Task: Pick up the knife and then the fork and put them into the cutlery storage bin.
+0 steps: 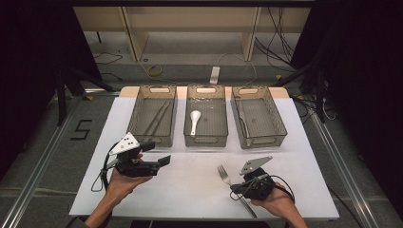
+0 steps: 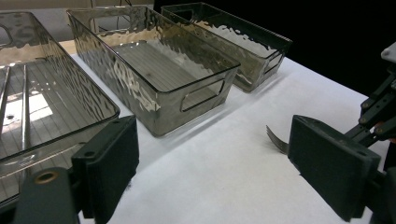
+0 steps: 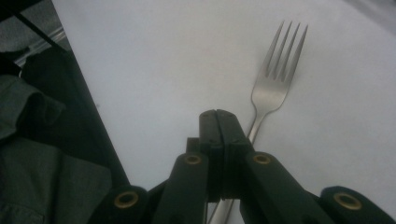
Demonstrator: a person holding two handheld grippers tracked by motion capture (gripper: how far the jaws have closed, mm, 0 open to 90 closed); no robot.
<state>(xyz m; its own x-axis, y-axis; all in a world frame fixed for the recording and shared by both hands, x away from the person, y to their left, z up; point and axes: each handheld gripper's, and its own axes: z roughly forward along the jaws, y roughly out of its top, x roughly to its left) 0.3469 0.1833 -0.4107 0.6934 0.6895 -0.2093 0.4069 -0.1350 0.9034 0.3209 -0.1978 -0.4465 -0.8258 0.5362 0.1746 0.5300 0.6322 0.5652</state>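
Fork (image 3: 275, 84) handle seemingly between closed jaws

The fork (image 3: 278, 70) is smooth metal with a dull satin sheen, and it lies on a matt white sheet (image 1: 199, 180) that covers the table. The three bins (image 2: 159, 74) are clear smoky plastic, glossy, with rippled walls and ribbed floors. The spoon (image 1: 195, 121) looks like glossy white ceramic, and the right gripper (image 3: 218, 122) has matt black pads.
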